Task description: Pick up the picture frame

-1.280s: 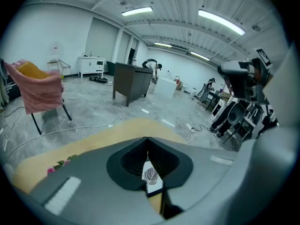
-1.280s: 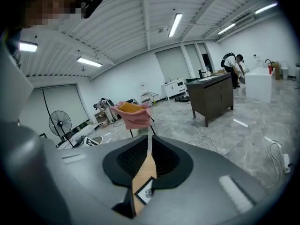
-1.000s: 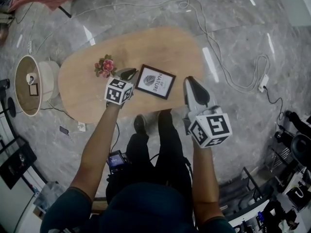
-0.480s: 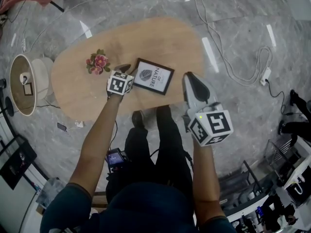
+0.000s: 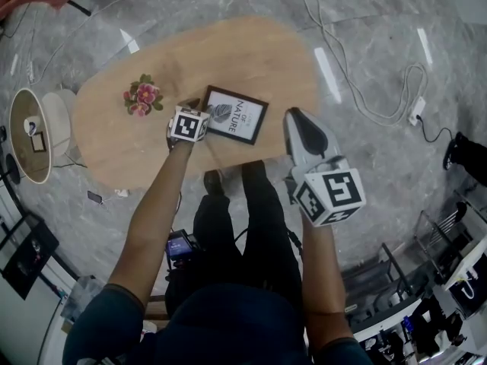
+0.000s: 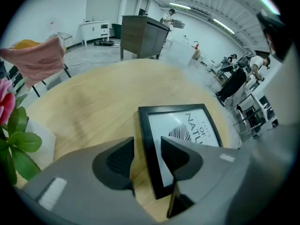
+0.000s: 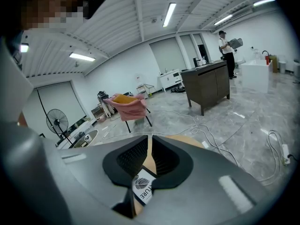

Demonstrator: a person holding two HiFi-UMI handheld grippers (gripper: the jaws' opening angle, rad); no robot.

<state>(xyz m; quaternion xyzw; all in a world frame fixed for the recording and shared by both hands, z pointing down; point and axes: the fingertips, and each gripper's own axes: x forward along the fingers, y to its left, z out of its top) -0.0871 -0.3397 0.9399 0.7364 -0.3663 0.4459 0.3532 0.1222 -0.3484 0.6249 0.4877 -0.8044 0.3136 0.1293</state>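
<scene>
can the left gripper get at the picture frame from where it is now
Probably yes. The left gripper has just been opening its jaws, which now stand astride one edge of the picture frame without pressing it. Nothing blocks the way, and the flowers sit well aside.

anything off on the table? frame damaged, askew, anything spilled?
Nothing damaged or spilled. The picture frame lies flat, face up, at a slant to the table edge. The flowers sit apart from it.
</scene>
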